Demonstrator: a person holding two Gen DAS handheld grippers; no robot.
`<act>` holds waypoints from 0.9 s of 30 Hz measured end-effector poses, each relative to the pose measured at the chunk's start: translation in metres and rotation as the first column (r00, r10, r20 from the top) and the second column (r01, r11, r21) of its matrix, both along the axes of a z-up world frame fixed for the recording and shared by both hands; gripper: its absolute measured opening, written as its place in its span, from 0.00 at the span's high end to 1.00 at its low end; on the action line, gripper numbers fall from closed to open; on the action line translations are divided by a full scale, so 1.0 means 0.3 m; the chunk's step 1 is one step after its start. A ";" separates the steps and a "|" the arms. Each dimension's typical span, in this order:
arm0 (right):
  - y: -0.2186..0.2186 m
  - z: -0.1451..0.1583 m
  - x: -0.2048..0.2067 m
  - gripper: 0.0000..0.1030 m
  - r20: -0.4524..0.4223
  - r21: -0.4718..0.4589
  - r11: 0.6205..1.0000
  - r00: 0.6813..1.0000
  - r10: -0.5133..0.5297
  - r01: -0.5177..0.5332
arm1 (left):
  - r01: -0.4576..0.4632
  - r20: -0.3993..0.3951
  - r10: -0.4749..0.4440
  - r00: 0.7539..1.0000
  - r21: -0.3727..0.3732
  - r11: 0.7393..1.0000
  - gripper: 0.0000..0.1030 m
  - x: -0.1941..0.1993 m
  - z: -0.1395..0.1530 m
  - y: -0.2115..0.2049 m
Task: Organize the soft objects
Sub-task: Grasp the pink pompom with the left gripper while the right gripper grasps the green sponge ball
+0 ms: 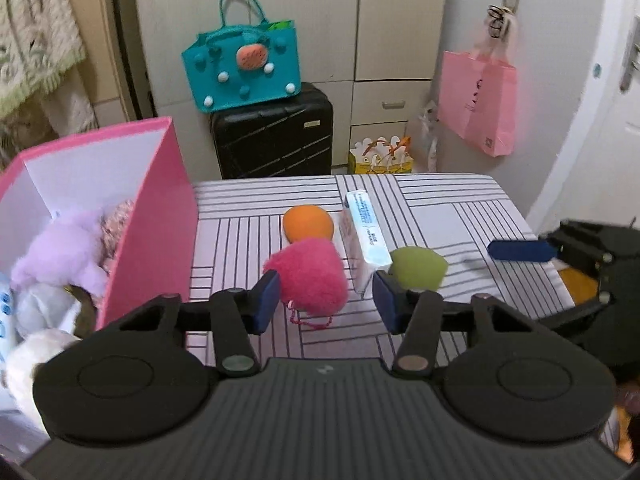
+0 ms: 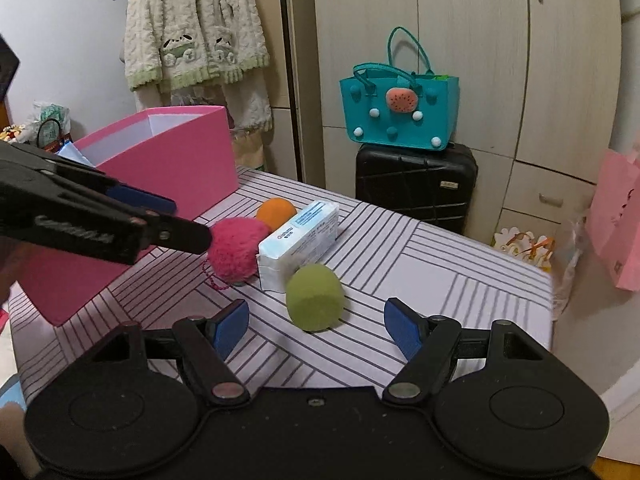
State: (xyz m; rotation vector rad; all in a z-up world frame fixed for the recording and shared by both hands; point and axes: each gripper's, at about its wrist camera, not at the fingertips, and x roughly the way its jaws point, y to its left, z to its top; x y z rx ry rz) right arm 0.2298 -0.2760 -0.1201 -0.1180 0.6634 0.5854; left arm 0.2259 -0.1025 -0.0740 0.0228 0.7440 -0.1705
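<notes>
- The left gripper (image 1: 326, 300) is held with its jaws partly apart around the near end of the pink pompom (image 1: 310, 276); one pad is seen at the fluff's left edge, the other stands clear on the right, so nothing is gripped yet.
- The right gripper (image 2: 316, 330) is held wide, with the green sponge (image 2: 315, 298) just ahead of the gap and untouched.
- A good grip on the pompom is judged to need the pads brought level with its middle before closing; the cord loop at its near side is best kept out of the pinch.
- The sponge is best straddled across its rounded sides.
- The pompom is fluffy and heart-like, and lies on the striped table (image 1: 460, 216) beside the tissue pack (image 1: 366, 240), with an orange sponge (image 1: 307, 222) behind it.
- The pink box (image 1: 152, 216) at the table's left is seen to hold plush toys already.
</notes>
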 end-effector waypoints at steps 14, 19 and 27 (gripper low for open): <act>0.030 -0.069 0.074 0.57 -0.001 0.027 0.999 0.999 0.033 -0.033 | -0.104 0.007 0.104 0.995 -0.024 0.994 0.56 0.099 -0.116 0.001; 0.023 -0.076 0.075 0.58 -0.003 0.045 0.999 1.000 0.017 -0.017 | -0.118 0.000 0.118 0.993 -0.012 0.993 0.50 0.120 -0.138 -0.003; 0.022 -0.090 0.079 0.59 -0.021 0.067 0.998 1.000 0.005 -0.004 | -0.140 -0.008 0.140 0.990 -0.016 0.990 0.50 0.144 -0.171 -0.002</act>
